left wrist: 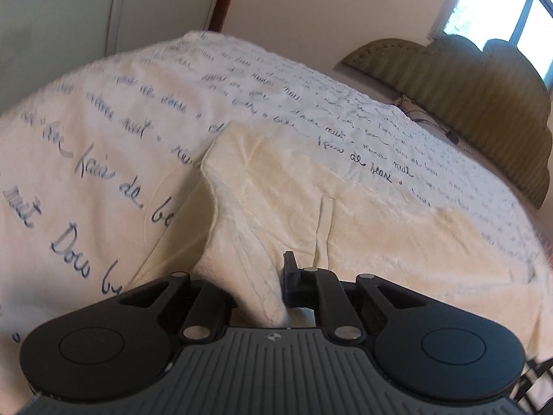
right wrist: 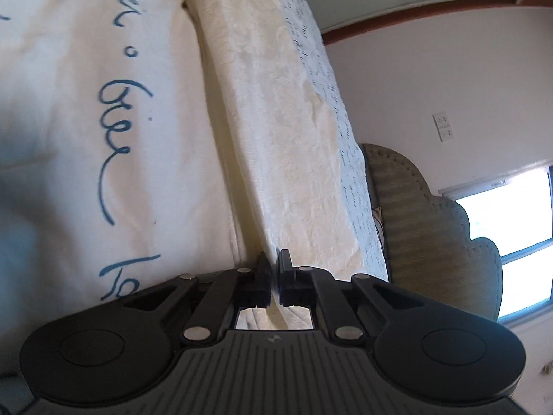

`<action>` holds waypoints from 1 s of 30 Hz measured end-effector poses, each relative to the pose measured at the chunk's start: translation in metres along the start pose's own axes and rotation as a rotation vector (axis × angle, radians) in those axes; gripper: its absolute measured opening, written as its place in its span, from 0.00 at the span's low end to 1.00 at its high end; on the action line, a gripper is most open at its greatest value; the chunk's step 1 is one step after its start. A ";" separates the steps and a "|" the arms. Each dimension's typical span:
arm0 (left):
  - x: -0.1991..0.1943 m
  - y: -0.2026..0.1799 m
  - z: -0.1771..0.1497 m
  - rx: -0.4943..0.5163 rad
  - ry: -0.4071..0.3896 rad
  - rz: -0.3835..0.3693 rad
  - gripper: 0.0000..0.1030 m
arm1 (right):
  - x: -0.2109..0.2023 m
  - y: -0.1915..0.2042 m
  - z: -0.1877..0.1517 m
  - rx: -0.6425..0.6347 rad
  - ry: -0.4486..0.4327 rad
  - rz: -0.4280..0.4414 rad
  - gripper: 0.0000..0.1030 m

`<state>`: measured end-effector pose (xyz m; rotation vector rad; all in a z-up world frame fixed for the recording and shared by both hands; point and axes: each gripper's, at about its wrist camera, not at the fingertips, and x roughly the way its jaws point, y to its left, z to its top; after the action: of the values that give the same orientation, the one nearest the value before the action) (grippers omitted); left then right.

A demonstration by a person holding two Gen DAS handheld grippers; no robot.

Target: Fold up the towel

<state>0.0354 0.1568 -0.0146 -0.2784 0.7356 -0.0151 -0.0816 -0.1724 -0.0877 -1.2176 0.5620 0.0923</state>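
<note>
Here, towel (left wrist: 249,228) betw. both tools' fingers.

Daylight from a blown-out window (left wrist: 501,10) lights both views; the room is soft and fairly bright. Strong fisheye bending at the edges. Printed bedspread (right wrist: 86,103) blurs and darkens at the right-wrist view's left edge.

bedspread (left wrist: 103,145) script "de", "nuit", "Dou"
</note>
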 end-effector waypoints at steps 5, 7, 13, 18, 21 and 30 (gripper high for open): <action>-0.021 0.009 0.003 0.024 -0.005 0.072 0.55 | -0.007 -0.002 -0.001 0.018 0.022 0.004 0.04; -0.036 0.015 0.008 0.001 -0.028 0.114 0.60 | -0.019 -0.015 -0.008 0.051 0.020 0.068 0.05; -0.071 -0.021 0.025 0.108 -0.157 0.233 0.62 | -0.038 -0.085 -0.032 0.464 -0.048 0.155 0.07; -0.052 -0.109 0.010 0.282 -0.119 -0.001 0.72 | 0.009 -0.085 -0.036 0.618 0.074 0.159 0.07; -0.036 -0.163 -0.018 0.438 -0.077 -0.118 0.72 | 0.001 -0.069 -0.045 0.587 0.108 0.167 0.07; 0.007 -0.260 -0.097 0.671 -0.031 -0.338 0.73 | -0.036 -0.136 -0.205 1.420 0.185 -0.029 0.08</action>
<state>-0.0023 -0.1180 -0.0217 0.2423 0.6077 -0.5665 -0.1373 -0.3988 -0.0010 0.1572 0.5786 -0.3992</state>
